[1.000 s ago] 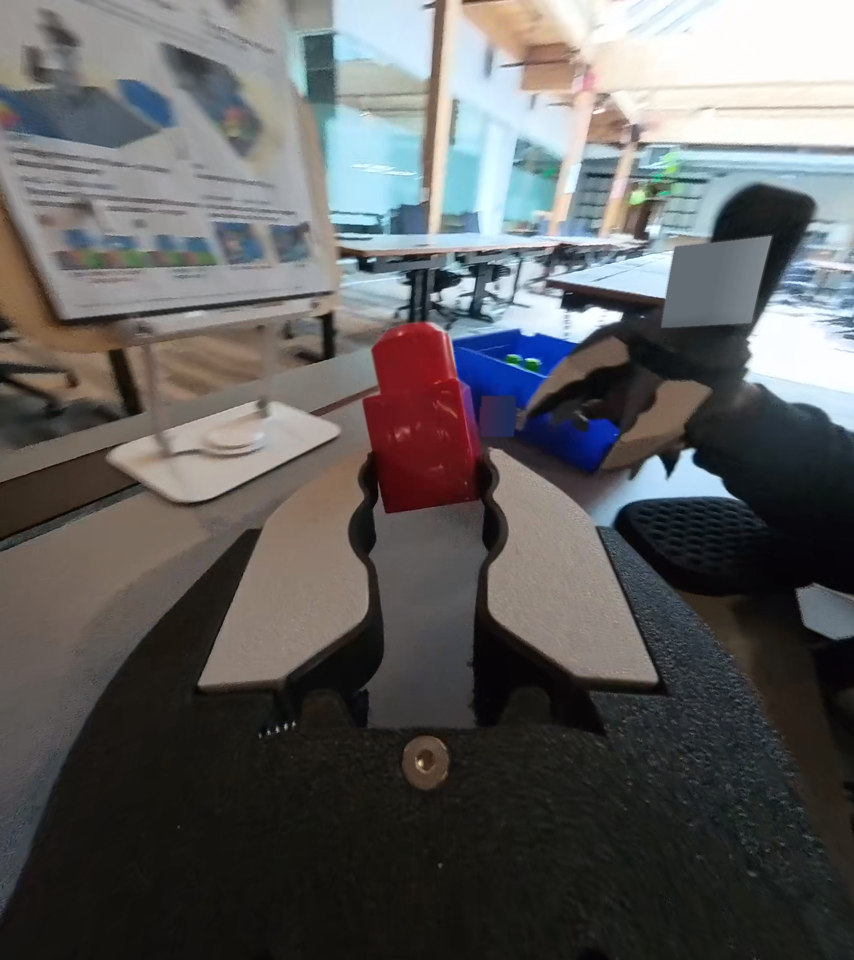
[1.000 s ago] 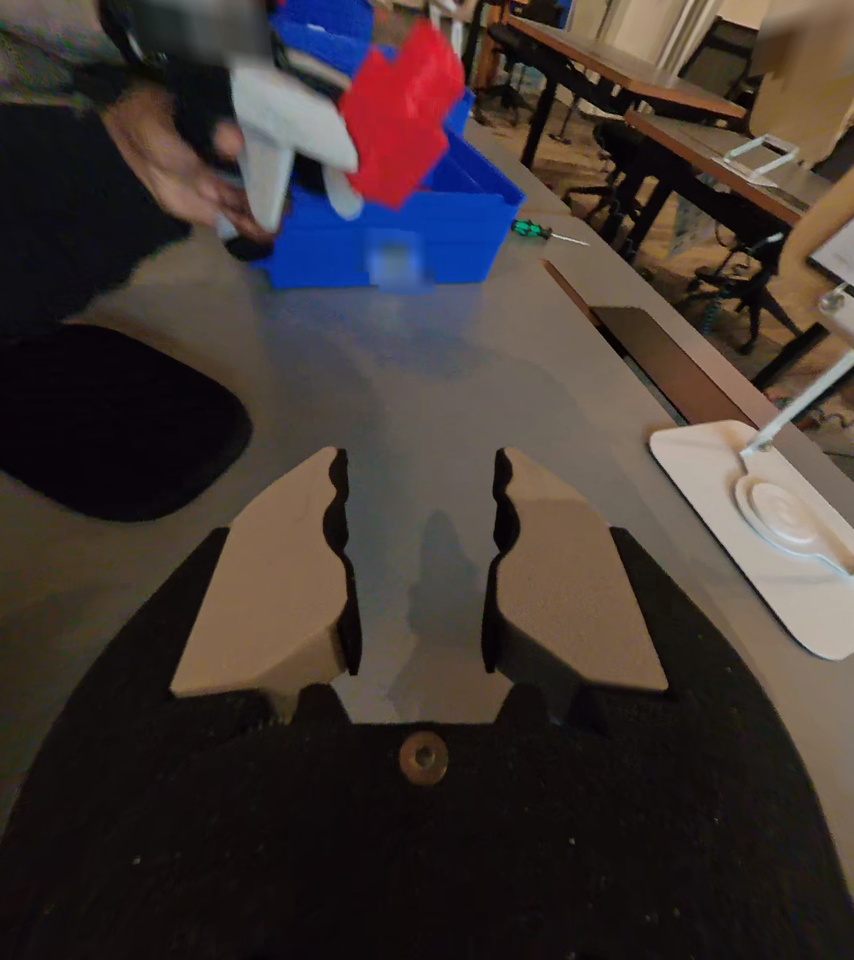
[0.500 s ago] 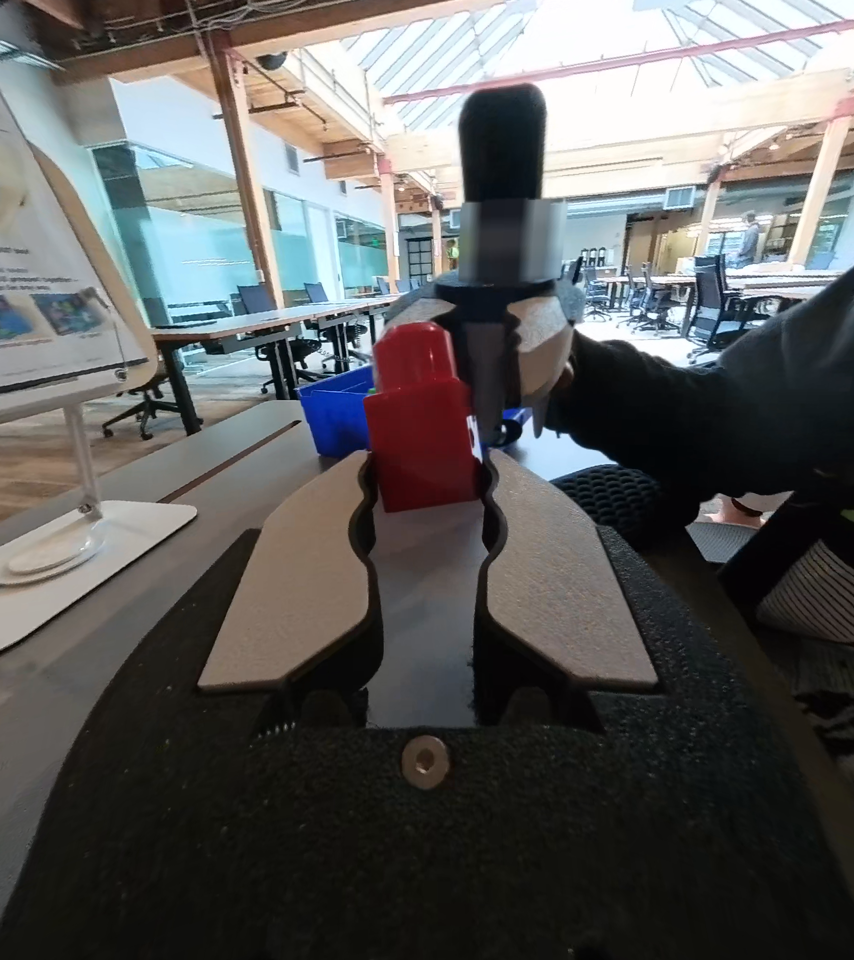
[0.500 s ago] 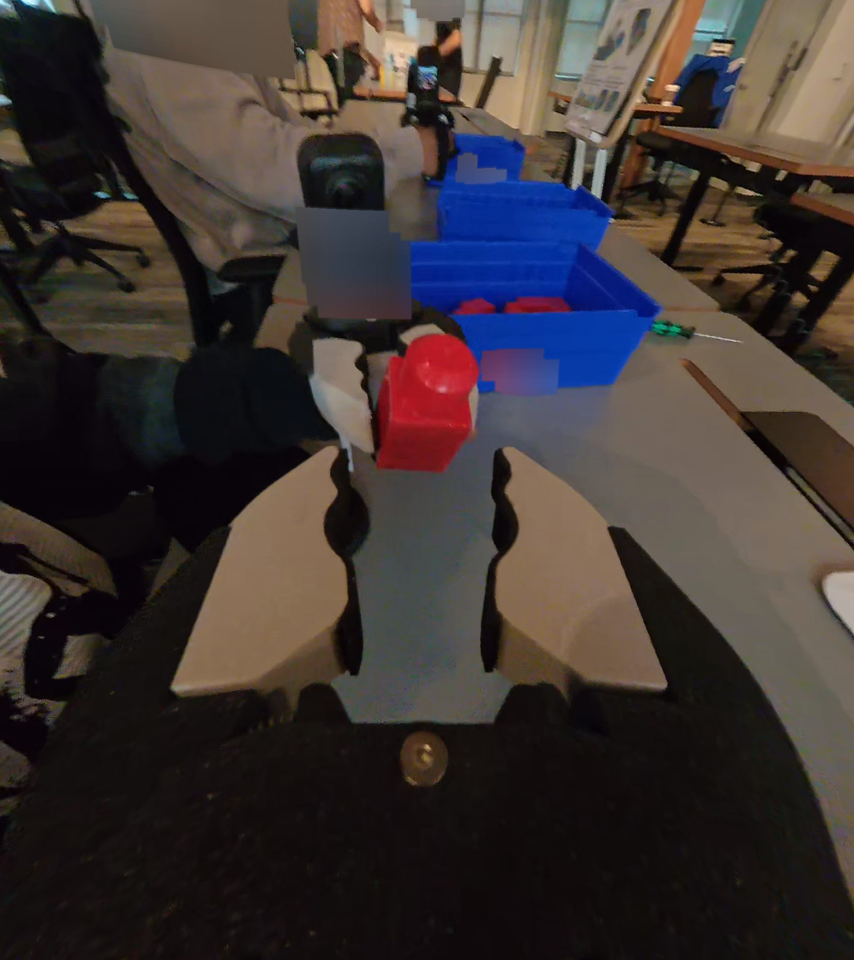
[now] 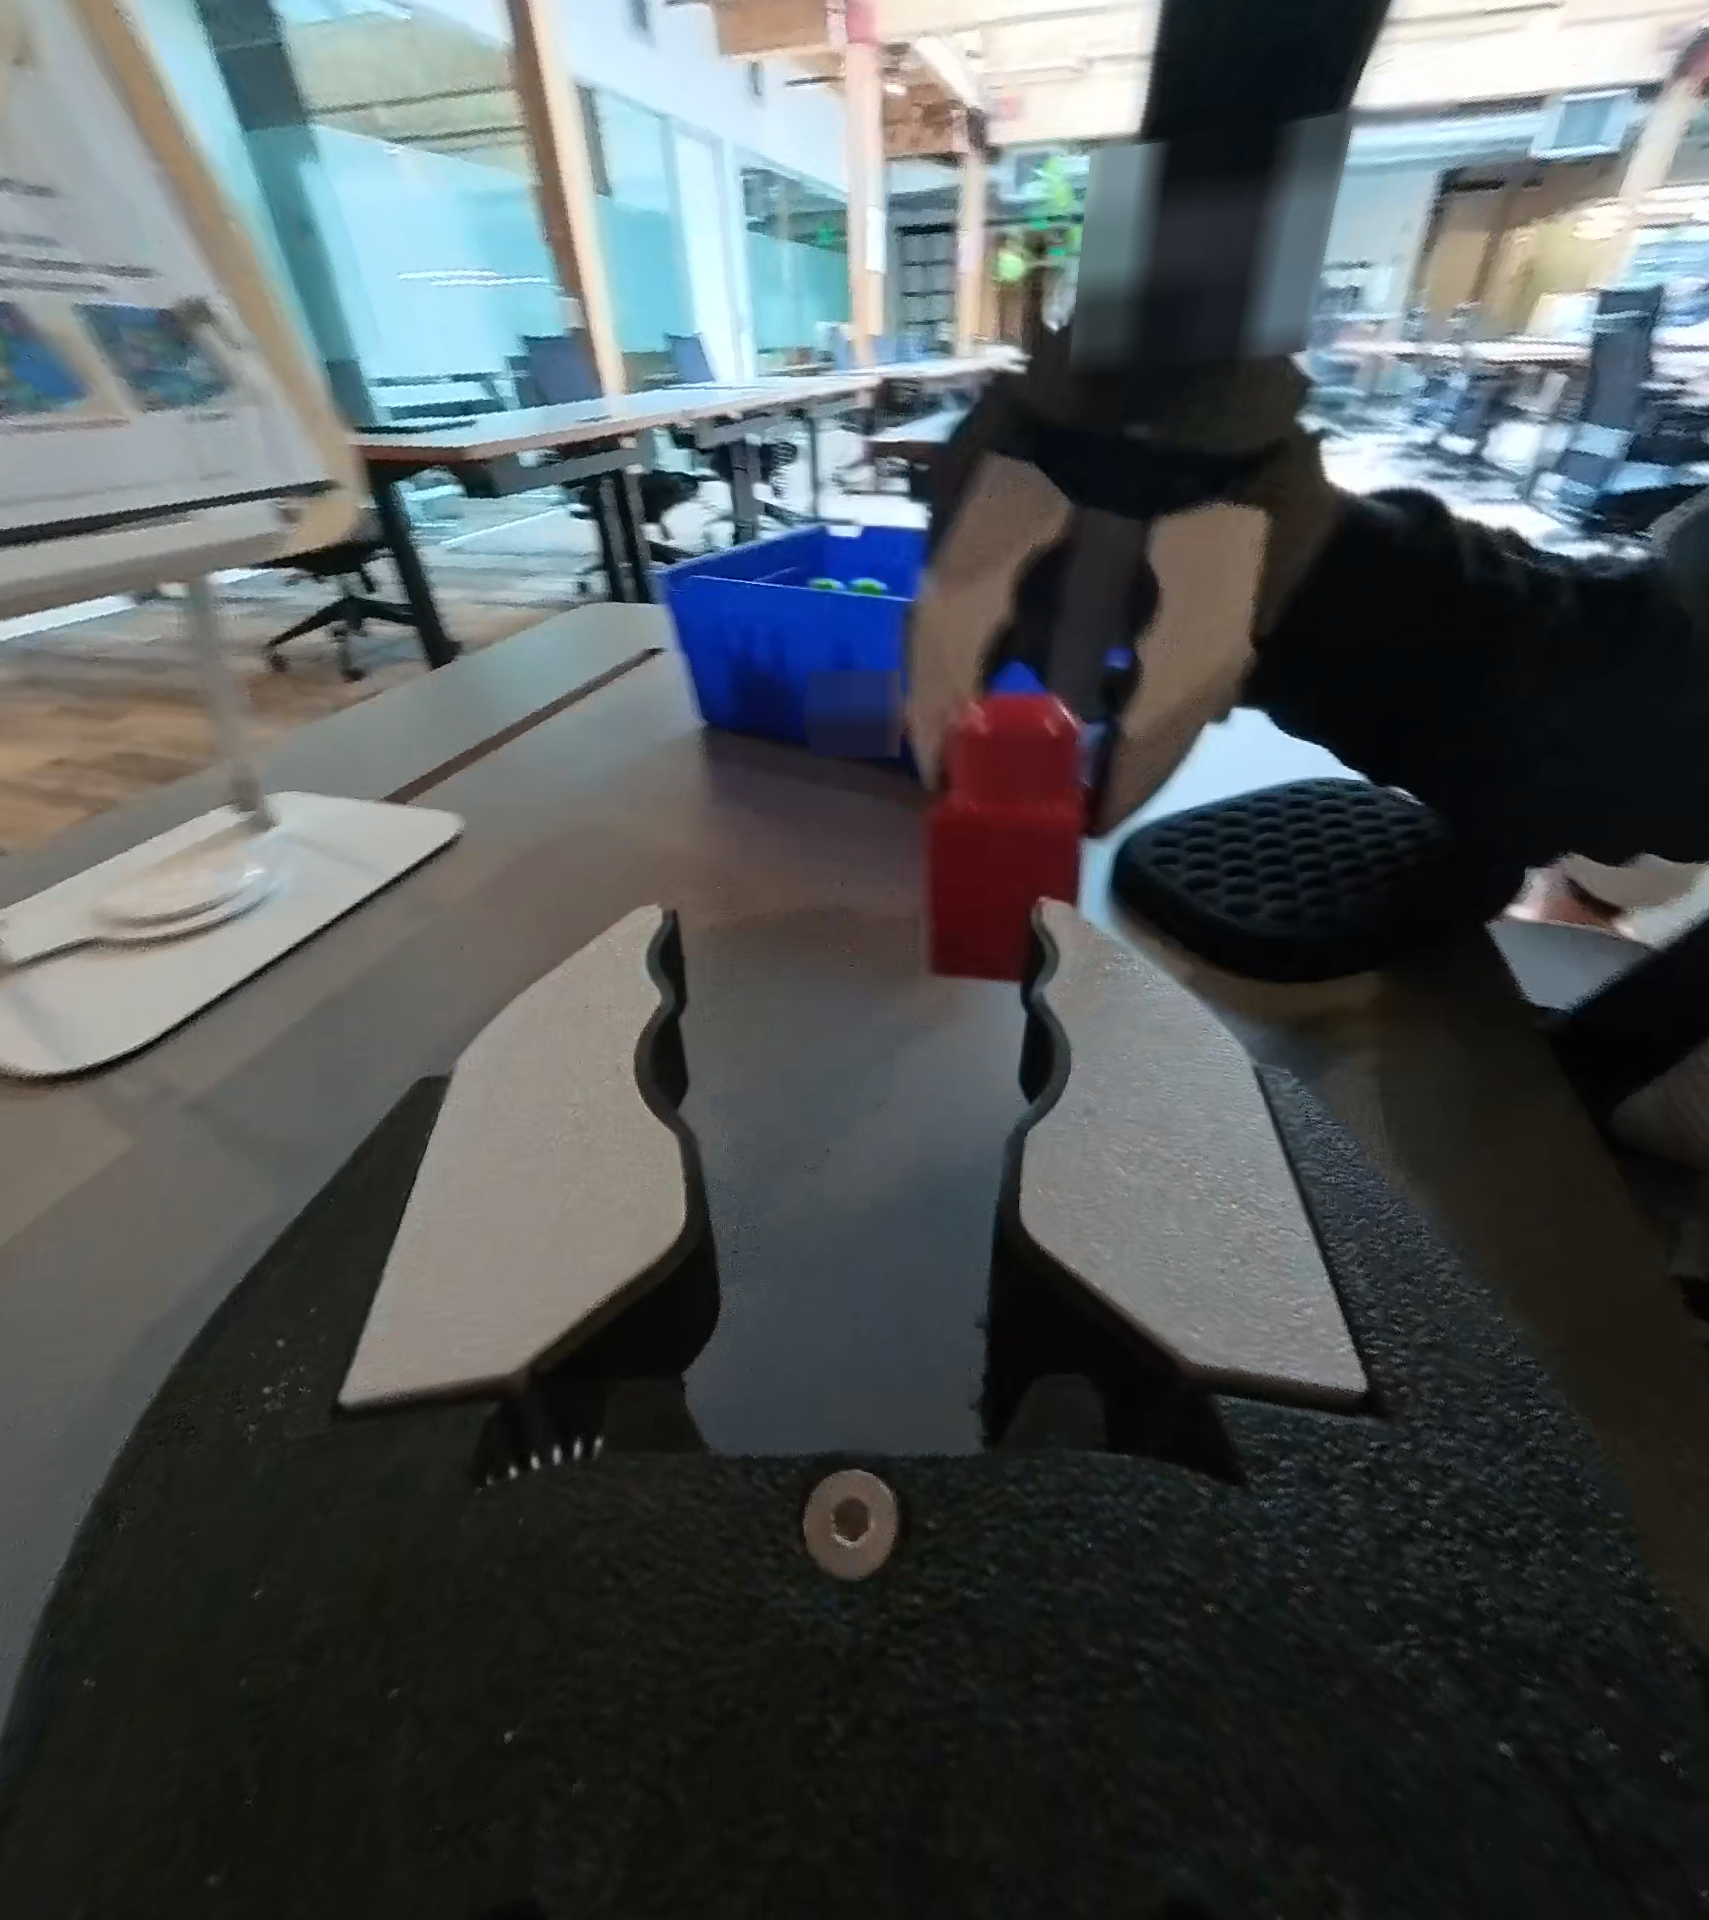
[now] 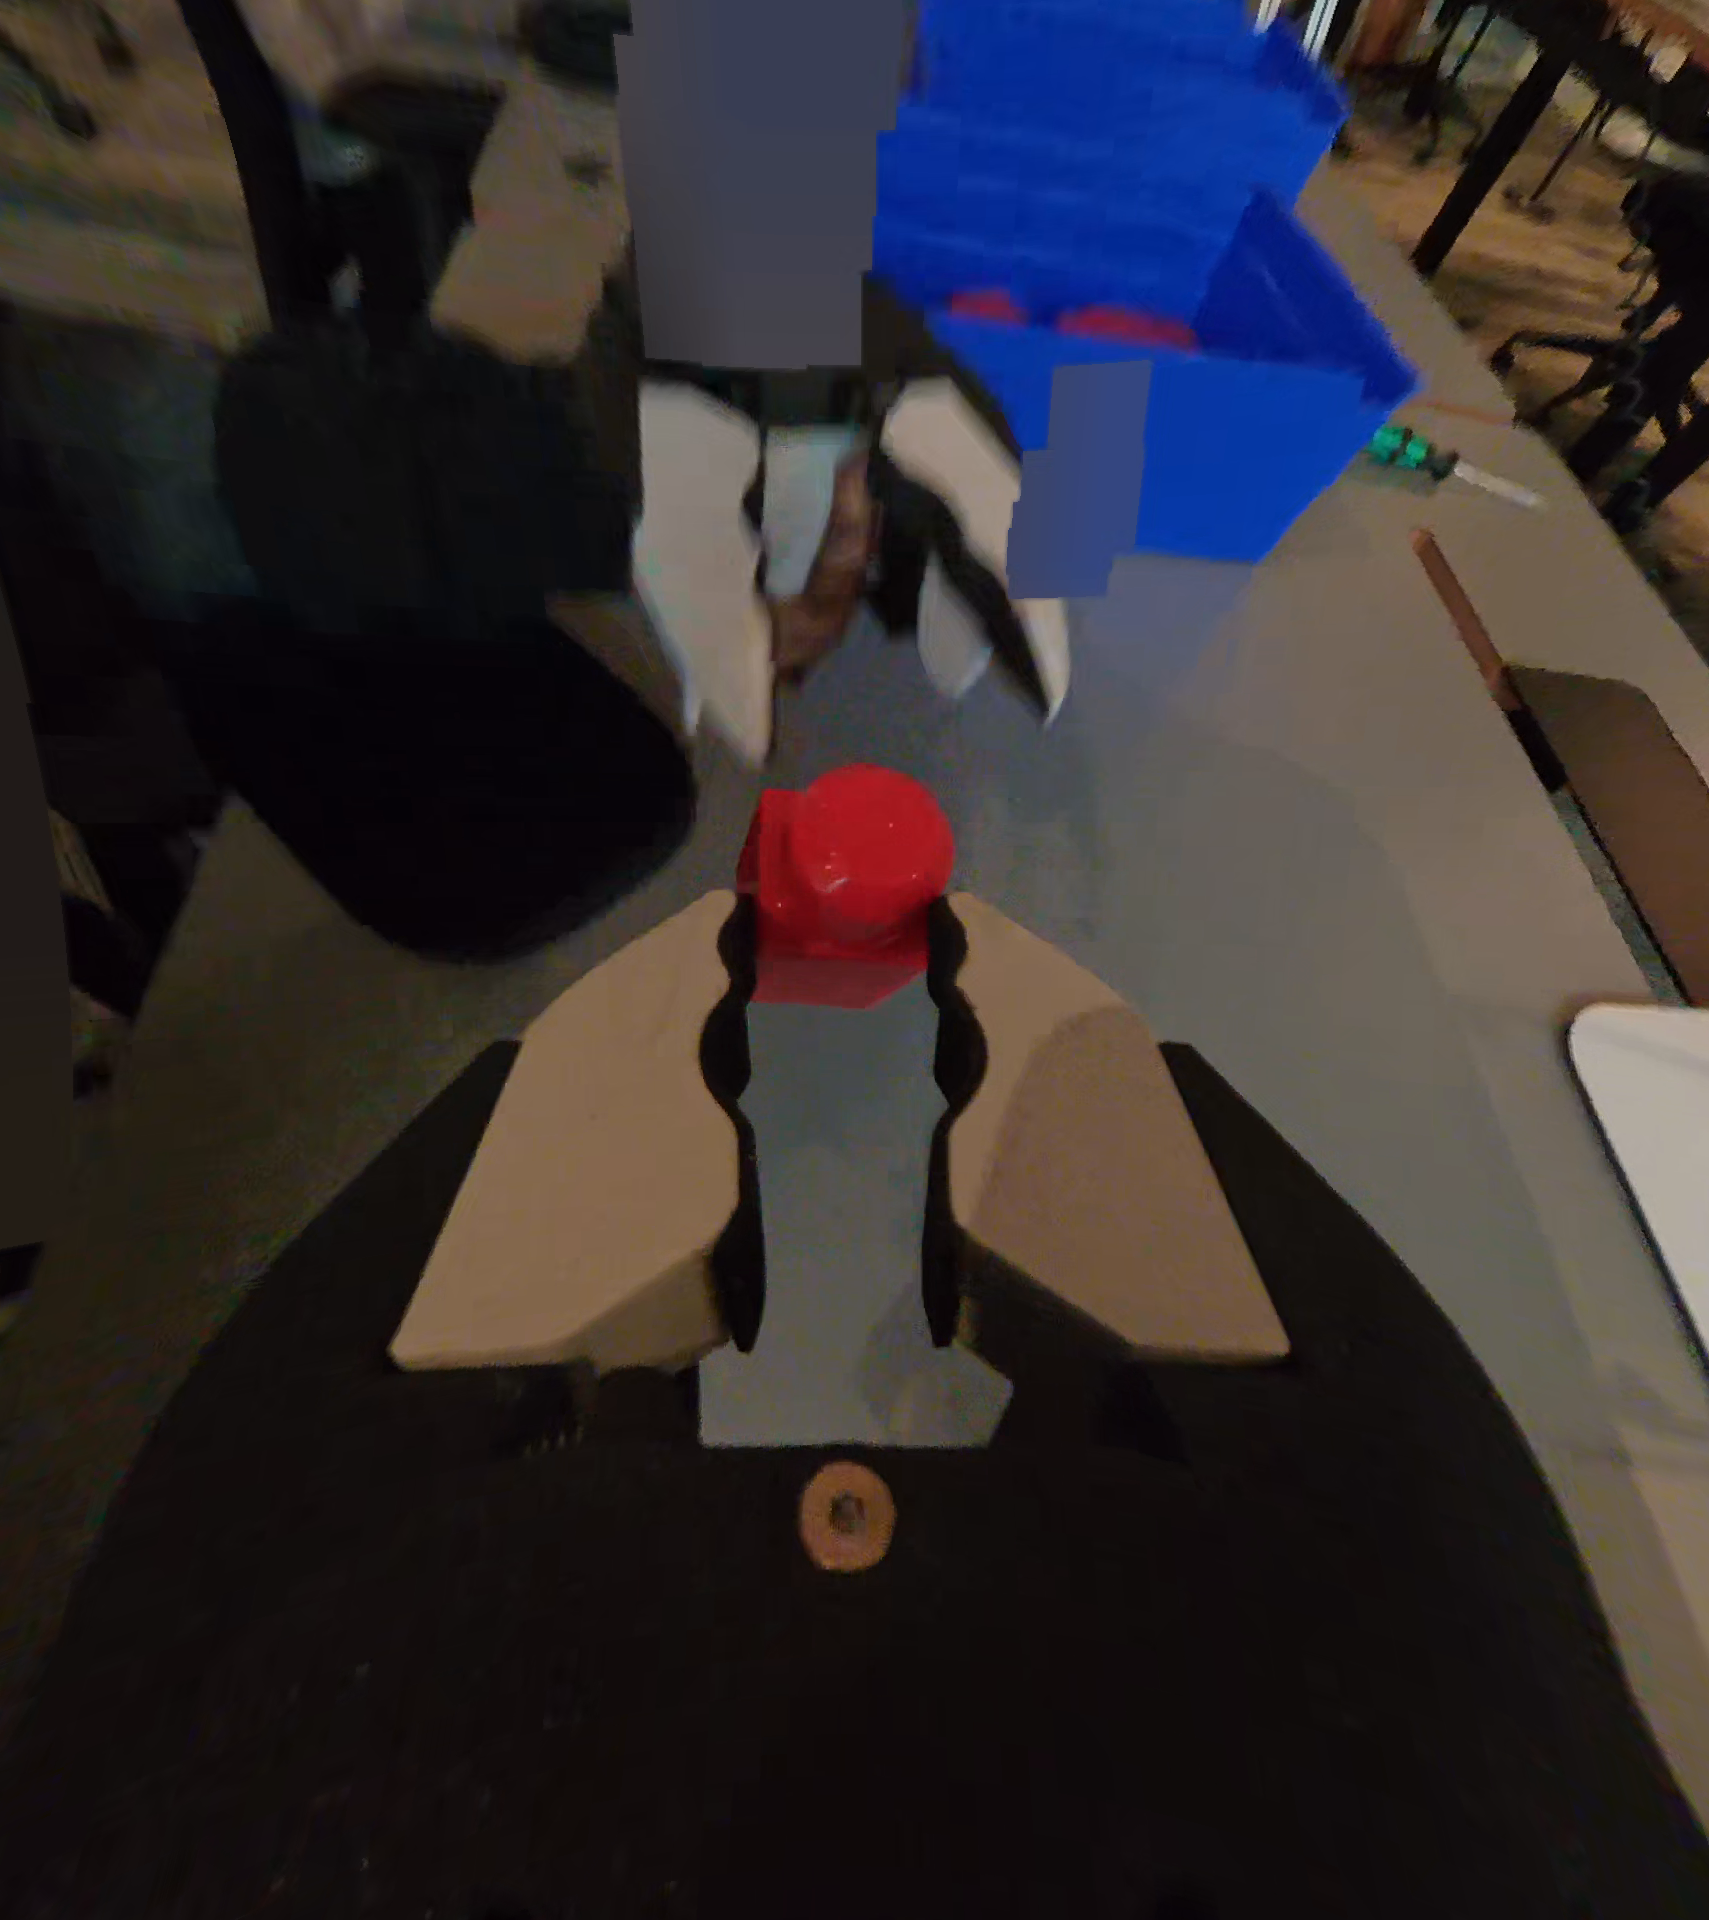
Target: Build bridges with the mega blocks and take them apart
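Holding one red block (image 6: 845, 894) in your right gripper (image 6: 842, 940), your left gripper (image 5: 850, 961) gapes wide and empty — no bridge stands on the counter (image 6: 1245, 831) yet.

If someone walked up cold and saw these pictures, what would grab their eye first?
The bright red block, pinched between the right gripper fingertips above the grey table. Just past it, the left gripper hangs open and empty. Behind that sits a vivid blue bin with more red pieces inside.
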